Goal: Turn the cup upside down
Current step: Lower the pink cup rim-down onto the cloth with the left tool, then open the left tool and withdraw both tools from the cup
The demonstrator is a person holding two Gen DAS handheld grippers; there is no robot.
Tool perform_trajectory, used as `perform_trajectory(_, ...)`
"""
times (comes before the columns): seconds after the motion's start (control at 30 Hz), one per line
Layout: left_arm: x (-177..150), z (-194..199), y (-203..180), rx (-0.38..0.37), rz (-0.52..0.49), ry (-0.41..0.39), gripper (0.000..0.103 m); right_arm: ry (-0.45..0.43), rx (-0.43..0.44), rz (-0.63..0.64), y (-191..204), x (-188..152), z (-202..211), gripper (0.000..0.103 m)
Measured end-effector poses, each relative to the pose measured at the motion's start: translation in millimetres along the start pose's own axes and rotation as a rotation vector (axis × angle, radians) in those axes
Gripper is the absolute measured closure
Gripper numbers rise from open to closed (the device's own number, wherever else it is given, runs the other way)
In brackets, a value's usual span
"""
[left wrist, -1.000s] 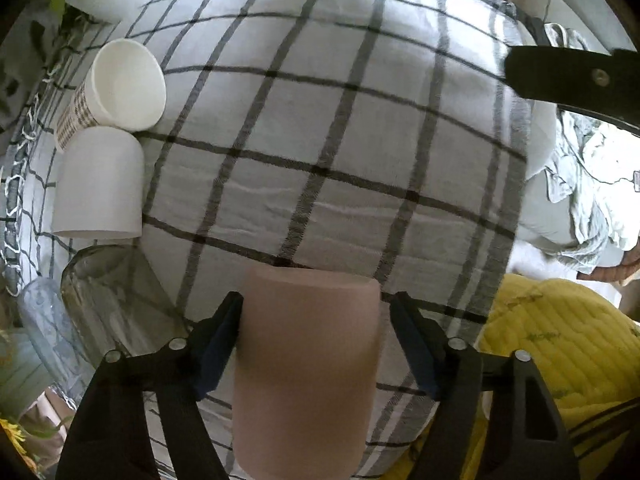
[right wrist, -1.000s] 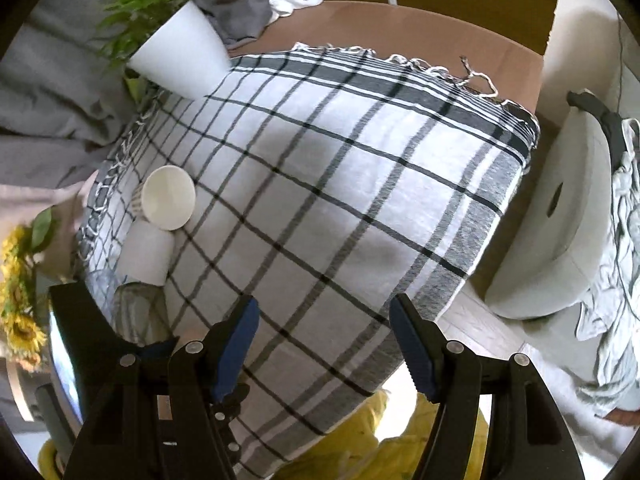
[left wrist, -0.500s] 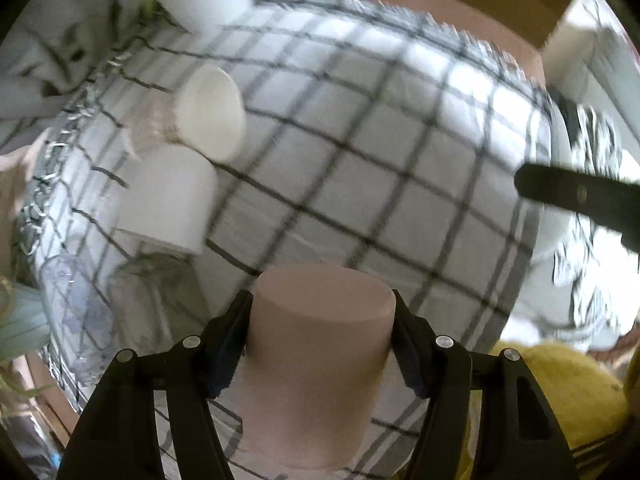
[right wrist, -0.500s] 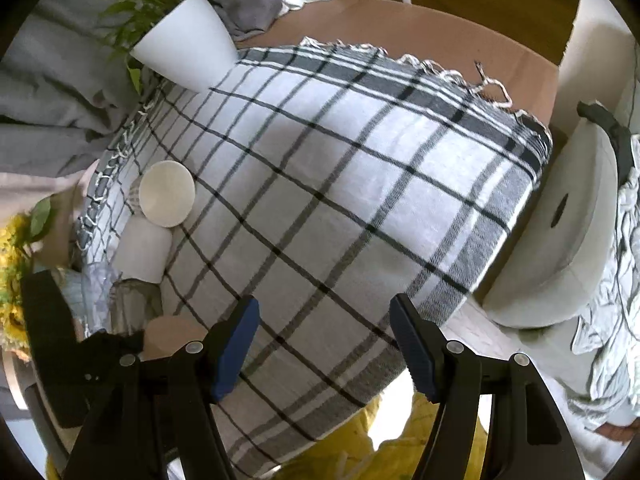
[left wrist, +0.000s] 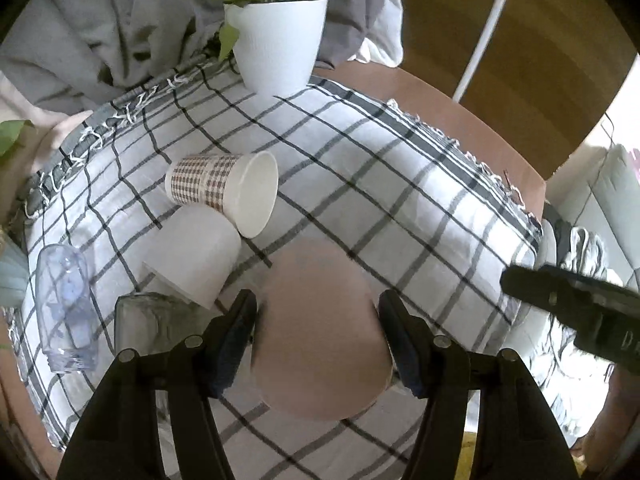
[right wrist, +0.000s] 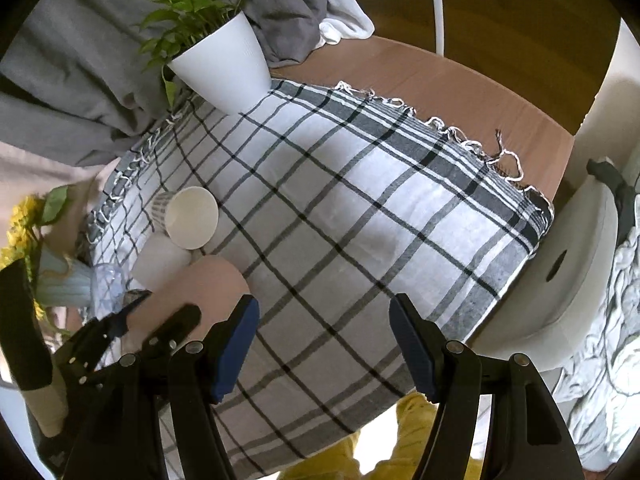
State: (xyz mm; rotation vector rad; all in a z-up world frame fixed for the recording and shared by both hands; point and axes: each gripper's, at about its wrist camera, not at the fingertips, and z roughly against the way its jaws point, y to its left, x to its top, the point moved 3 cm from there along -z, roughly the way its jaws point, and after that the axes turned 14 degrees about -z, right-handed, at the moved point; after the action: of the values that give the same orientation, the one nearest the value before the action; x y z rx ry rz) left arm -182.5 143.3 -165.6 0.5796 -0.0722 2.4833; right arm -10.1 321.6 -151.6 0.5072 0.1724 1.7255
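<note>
Pink cup [left wrist: 320,332] held between the two pads of the left tongs [left wrist: 318,338], flat closed bottom up and toward the camera, over the near part of the checked cloth [left wrist: 400,208]. Left tongs squeezed in on both sides of the pink cup, pads touching it. Same pink cup seen from the right wrist view [right wrist: 192,296], with the left tongs [right wrist: 132,320] around it. Just beyond the pink cup, to its left, a plain white cup [left wrist: 192,256] upside down on the cloth. Touching that white cup, farther from the pink cup, a checked paper cup [left wrist: 224,190] lying on its side, open mouth turned to the right. Left of the pink cup, a clear glass [left wrist: 148,320] and a clear plastic cup [left wrist: 64,296] near the cloth's edge. Far beyond the pink cup, a white plant pot [left wrist: 278,40] with green leaves at the back edge of the cloth. Brown round surface [left wrist: 460,120] showing past the cloth. Right tongs [right wrist: 324,348] wide open with nothing between the pads, hanging over the cloth to the right of the pink cup. Part of the right tongs [left wrist: 576,308] also seen at the right side in the left view.
</note>
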Motion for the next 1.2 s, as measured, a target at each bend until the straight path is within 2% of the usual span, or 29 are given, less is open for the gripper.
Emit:
perform_trajectory(0.17, 12.0, -10.0, 0.8, 0.008, 0.002, -0.003, 0.041, 0.017, 0.003, 0.006, -0.6, 0.6, -3.6, 0.035)
perform_trajectory(0.53, 39.1, -33.3, -2.1, 0.028, -0.014, 0.061, 0.040, -0.015, 0.002, 0.002, -2.4, 16.4, -2.1, 0.035)
perform_trajectory(0.6, 39.5, -33.5, -2.4, 0.040, -0.017, 0.067, 0.035, -0.015, 0.001, 0.002, -2.8, 19.9, -2.9, 0.035)
perform_trajectory(0.67, 39.4, -31.4, -1.9, 0.043, -0.005, 0.061, 0.020, -0.019, -0.003, 0.007, -3.2, 22.2, -3.0, 0.035)
perform_trajectory(0.7, 39.3, -29.3, -1.7, 0.047, -0.001, 0.053, 0.018, -0.021, -0.005, 0.010, -3.2, 23.4, -3.1, 0.035)
perform_trajectory(0.73, 39.1, -26.3, -1.3, 0.059, 0.003, 0.048, 0.016, -0.020, -0.005, 0.016, -3.0, 24.9, -3.0, 0.035)
perform_trajectory(0.8, 37.2, -15.9, -0.2, 0.098, 0.013, 0.034, 0.015, -0.021, -0.002, 0.022, -2.7, 26.7, -1.3, 0.028)
perform_trajectory(0.87, 31.8, 0.3, 2.4, 0.149, 0.036, -0.002, 0.004, -0.038, -0.001, 0.038, -2.3, 28.0, 4.2, 0.027)
perform_trajectory(0.9, 26.6, 11.4, 4.5, 0.182, 0.059, -0.025, 0.002, -0.047, -0.001, 0.044, -1.6, 28.3, 6.7, 0.027)
perform_trajectory(1.03, 1.9, 49.1, 11.0, 0.285, 0.145, -0.081, 0.000, -0.088, 0.015, 0.112, 5.9, 27.3, 24.4, 0.022)
perform_trajectory(1.1, -16.4, 68.9, 17.4, 0.336, 0.222, -0.098, 0.000, -0.091, 0.041, 0.144, 12.0, 24.5, 30.7, 0.020)
perform_trajectory(1.2, -38.2, 89.4, 26.5, 0.364, 0.312, -0.118, 0.000, -0.092, 0.093, 0.221, 26.7, 15.1, 40.8, 0.017)
